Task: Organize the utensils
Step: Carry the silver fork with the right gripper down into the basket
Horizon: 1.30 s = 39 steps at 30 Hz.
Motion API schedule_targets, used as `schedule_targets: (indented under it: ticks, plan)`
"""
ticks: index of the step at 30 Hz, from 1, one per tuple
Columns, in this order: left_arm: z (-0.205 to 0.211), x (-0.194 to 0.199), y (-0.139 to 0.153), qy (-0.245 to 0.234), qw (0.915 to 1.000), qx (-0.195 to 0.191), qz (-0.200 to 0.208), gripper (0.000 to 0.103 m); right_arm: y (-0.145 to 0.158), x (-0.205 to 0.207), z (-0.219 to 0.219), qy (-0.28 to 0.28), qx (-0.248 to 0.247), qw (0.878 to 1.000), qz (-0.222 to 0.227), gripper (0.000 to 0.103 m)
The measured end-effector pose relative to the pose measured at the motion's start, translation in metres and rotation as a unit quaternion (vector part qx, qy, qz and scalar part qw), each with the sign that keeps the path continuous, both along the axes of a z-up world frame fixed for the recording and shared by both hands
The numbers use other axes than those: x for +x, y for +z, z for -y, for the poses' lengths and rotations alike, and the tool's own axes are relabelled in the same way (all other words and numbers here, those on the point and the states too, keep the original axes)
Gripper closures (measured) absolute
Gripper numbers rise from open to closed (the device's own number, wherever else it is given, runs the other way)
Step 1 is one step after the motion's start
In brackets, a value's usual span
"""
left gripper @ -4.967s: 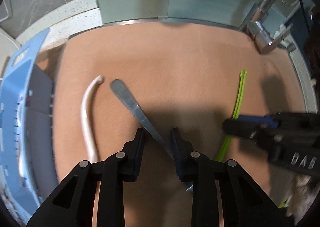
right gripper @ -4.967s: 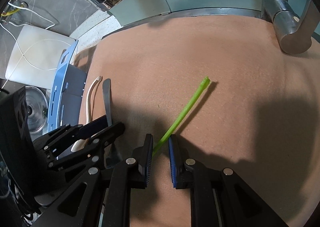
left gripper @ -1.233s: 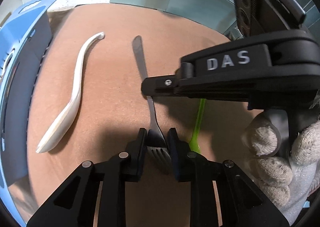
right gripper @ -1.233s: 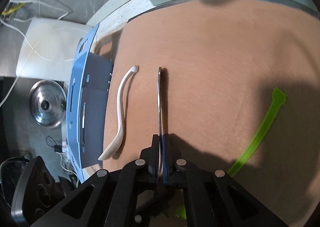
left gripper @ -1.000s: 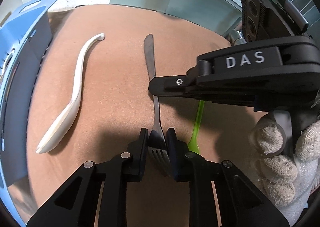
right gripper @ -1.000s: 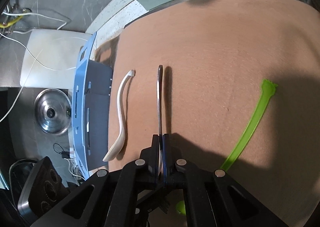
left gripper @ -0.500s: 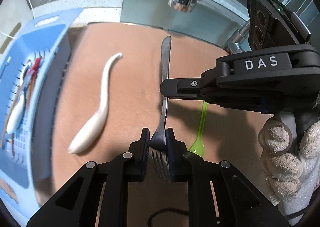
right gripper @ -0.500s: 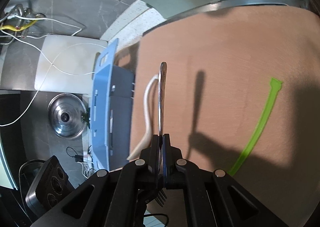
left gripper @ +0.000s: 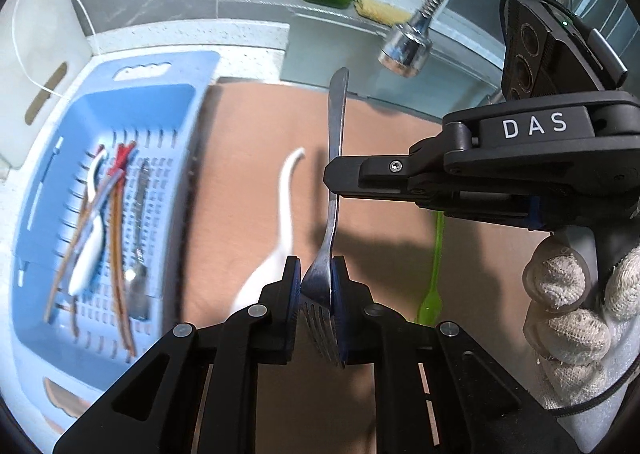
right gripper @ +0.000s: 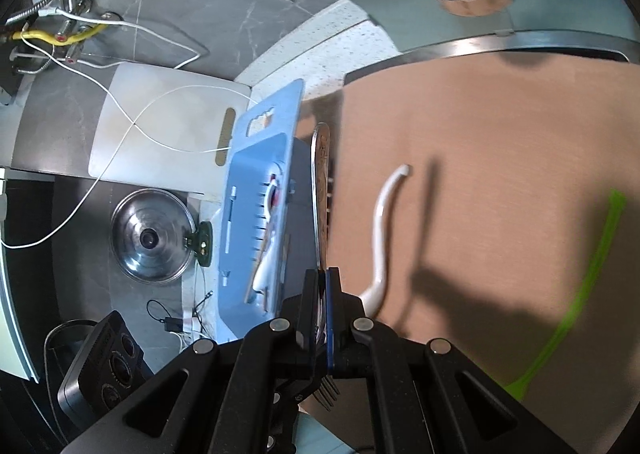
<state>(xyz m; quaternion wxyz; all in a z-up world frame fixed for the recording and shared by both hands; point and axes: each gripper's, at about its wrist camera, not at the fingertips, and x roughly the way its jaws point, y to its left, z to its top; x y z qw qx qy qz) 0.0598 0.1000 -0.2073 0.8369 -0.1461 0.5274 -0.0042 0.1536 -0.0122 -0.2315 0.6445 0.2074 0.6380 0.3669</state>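
Sitting at the left of the left wrist view, a blue slotted basket point(left gripper: 168, 102) holds several utensils: a white spoon, thin reddish-brown sticks and a metal piece, all blurred. To its right lies the tan mat point(left gripper: 248, 174), and on it a white spoon point(left gripper: 286, 206) with its curved handle toward the upper part of the frame. In the lower centre the left gripper point(left gripper: 316, 290) pinches the metal fork point(left gripper: 334, 182) at the neck just above the tines; its jaws have just been closing slightly and the pads press on both sides of the fork. The fork stands clear of the mat, its handle rising toward the top of the frame. Higher on the handle, the right gripper point(left gripper: 334, 182) comes in from the right edge and is clamped fully on it, carried by a gloved hand point(left gripper: 576, 310) at the lower right. Below that gripper a green spoon point(left gripper: 434, 274) lies on the mat.

In the right wrist view, a steel lid point(right gripper: 150, 238) sits at the left, then the basket point(right gripper: 280, 110), then the fork point(right gripper: 320, 190) edge-on between the closed fingers of the right gripper point(right gripper: 322, 294), then the white spoon point(right gripper: 380, 230), and the green spoon point(right gripper: 592, 274) at the far right.
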Motion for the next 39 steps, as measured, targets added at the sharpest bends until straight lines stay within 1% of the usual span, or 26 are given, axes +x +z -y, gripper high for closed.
schedule_targets:
  ticks: [6, 13, 17, 21, 31, 39]
  plan:
    - [-0.036, -0.01, 0.008, 0.013, 0.9998, 0.01, 0.008, 0.089, 0.008, 0.0, -0.038, 0.012, 0.009, 1.0, 0.002, 0.1]
    - [-0.076, -0.021, 0.004, 0.035, 0.9992, 0.016, 0.005, 0.089, 0.01, -0.007, -0.091, 0.034, 0.012, 0.999, -0.001, 0.1]
    - [-0.101, -0.026, -0.005, 0.049, 0.9987, 0.01, -0.006, 0.089, 0.001, -0.009, -0.117, 0.047, 0.003, 0.999, -0.007, 0.1]
    - [-0.117, -0.03, -0.017, 0.058, 0.9981, 0.002, -0.019, 0.09, -0.012, -0.011, -0.139, 0.059, -0.017, 0.998, -0.01, 0.1]
    - [-0.134, -0.032, -0.042, 0.063, 0.9969, -0.01, -0.045, 0.09, -0.036, -0.015, -0.174, 0.076, -0.065, 0.995, -0.014, 0.1]
    - [-0.14, -0.034, -0.056, 0.07, 0.9957, -0.013, -0.059, 0.09, -0.042, -0.022, -0.203, 0.1, -0.11, 0.989, 0.009, 0.1]
